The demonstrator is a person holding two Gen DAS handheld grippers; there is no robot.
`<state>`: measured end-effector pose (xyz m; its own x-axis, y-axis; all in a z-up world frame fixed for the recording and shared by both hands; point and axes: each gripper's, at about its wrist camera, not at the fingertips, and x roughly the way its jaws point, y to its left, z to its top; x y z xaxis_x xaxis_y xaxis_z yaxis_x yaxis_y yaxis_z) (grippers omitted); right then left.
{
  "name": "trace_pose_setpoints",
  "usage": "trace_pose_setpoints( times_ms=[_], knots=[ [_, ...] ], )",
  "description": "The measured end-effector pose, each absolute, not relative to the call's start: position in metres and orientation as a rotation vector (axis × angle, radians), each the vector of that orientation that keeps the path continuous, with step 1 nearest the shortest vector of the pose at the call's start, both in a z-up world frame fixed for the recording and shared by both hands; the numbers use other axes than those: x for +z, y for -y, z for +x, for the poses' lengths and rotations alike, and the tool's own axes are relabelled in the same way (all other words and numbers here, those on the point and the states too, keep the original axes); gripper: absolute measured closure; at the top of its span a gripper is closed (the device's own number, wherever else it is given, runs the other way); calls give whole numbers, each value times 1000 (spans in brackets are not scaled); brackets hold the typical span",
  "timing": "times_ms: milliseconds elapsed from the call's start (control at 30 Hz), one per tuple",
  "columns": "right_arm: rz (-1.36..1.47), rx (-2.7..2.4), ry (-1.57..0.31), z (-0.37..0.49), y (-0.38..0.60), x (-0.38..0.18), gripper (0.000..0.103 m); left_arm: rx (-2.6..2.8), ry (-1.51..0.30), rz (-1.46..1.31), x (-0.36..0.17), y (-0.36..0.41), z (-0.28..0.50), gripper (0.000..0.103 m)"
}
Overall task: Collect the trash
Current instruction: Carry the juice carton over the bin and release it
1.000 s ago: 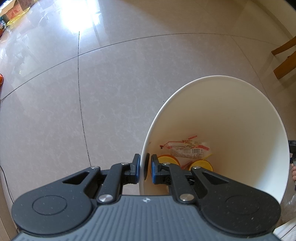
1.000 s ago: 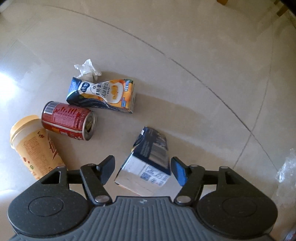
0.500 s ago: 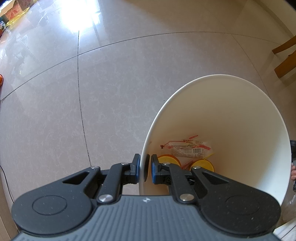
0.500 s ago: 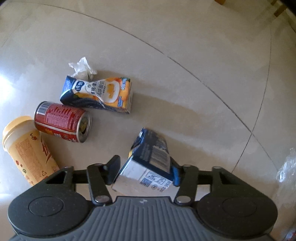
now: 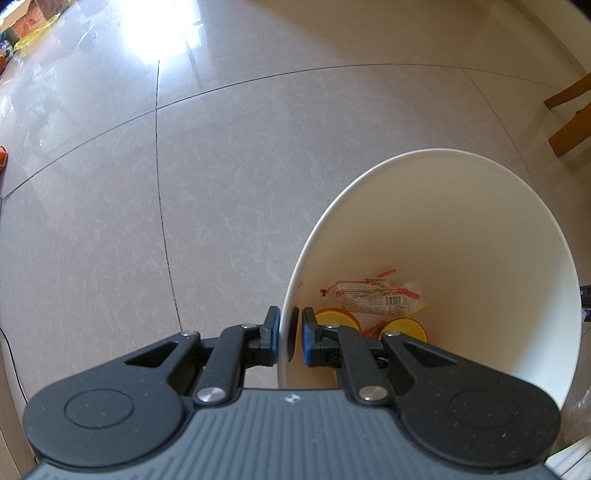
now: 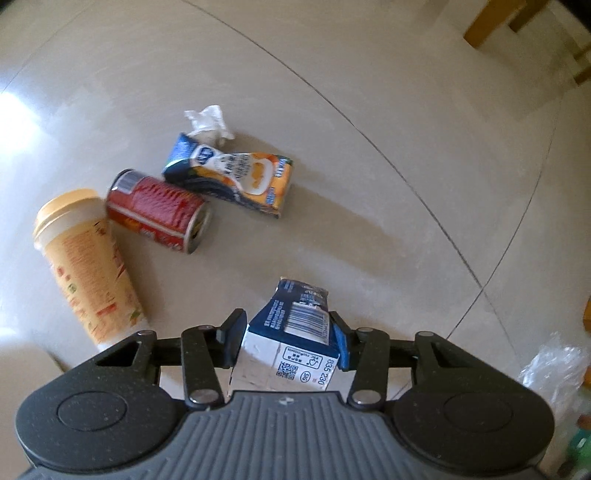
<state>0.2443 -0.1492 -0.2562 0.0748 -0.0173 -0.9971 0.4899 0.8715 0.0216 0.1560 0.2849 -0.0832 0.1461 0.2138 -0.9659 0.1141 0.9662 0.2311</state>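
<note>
My left gripper (image 5: 289,334) is shut on the near rim of a white bin (image 5: 480,221), one finger outside the wall and one inside. At the bin's bottom lie a red-printed wrapper (image 5: 373,297) and yellow round pieces (image 5: 408,328). My right gripper (image 6: 286,338) is shut on a blue and white carton (image 6: 295,339), held above the floor. On the tiles beyond lie a blue and orange drink carton (image 6: 236,177), a red can (image 6: 159,210), a tan lidded cup (image 6: 86,262) and a crumpled white tissue (image 6: 208,120).
Glossy beige floor tiles with dark grout lines fill both views. Wooden furniture legs (image 5: 570,110) stand at the far right of the left wrist view and wooden furniture (image 6: 491,22) at the top right of the right wrist view. Crinkled clear plastic (image 6: 554,363) lies at the right edge.
My right gripper went from open around the blue and white carton to shut on it, then rose with it, the floor trash dropping farther away. The left gripper and bin stayed still.
</note>
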Motion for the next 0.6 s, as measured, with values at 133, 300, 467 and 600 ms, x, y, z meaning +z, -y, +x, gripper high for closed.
trace_pose_setpoints(
  times_ms=[133,300,467,600],
  knots=[
    [354,-322,-1481,247,139,-232,51,75,-1427,284,-84,-283,155,94],
    [241,-183,-1499,251,114,-180,51,76,-1427,279,-84,-283,155,94],
    [119,-36,-1482,252,78,-115,51,78,-1425,285,-84,-282,155,93],
    [53,88,-1455,248,46,-62,51,79,-1425,277,-84,-283,155,93]
  ],
)
